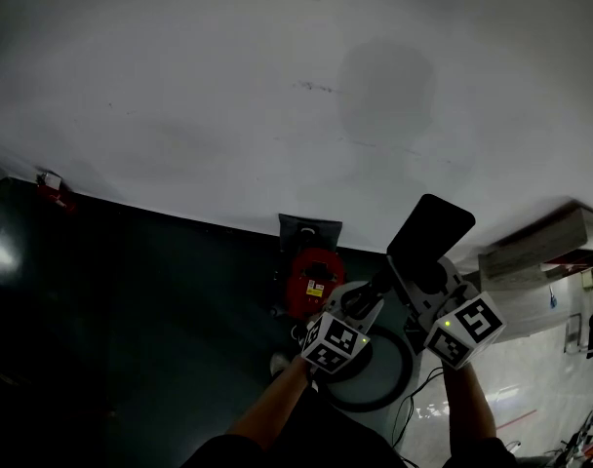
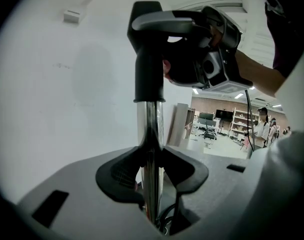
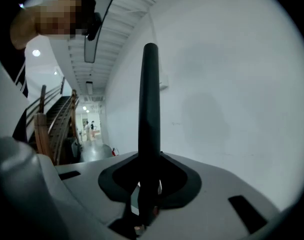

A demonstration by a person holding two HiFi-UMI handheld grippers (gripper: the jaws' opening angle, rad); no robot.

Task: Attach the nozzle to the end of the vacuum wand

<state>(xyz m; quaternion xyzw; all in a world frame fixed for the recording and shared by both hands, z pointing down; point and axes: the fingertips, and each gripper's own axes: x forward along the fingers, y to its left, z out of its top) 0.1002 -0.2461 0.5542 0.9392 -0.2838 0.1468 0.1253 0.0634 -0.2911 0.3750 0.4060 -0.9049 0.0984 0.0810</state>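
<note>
**Left gripper** [image 2: 152, 173]: The jaws are clenched on the chrome tube of the vacuum wand [image 2: 151, 134]. The tube runs upright between the pads. Above the jaws it enters a black sleeve [image 2: 149, 64].

**Right gripper** [image 3: 149, 184]: The jaws are clenched on the black nozzle [image 3: 151, 104]. In the right gripper view the nozzle appears edge-on and rises straight from the pads.

**Nozzle and wand:** In the left gripper view the nozzle lies across the top of the black sleeve, at the wand's upper end, and the right gripper sits just beside that end. No view shows whether the nozzle is fully seated on the wand.

**Head view:** Both grippers are held close together. The nozzle projects up and to the right as a flat black blade.

**Surroundings:** A red vacuum body [image 1: 314, 279] stands on the dark floor [image 1: 101, 320], just to the left of the grippers and against the white wall [image 1: 179, 86]. A staircase [image 3: 47, 129] shows at the left of the right gripper view.
</note>
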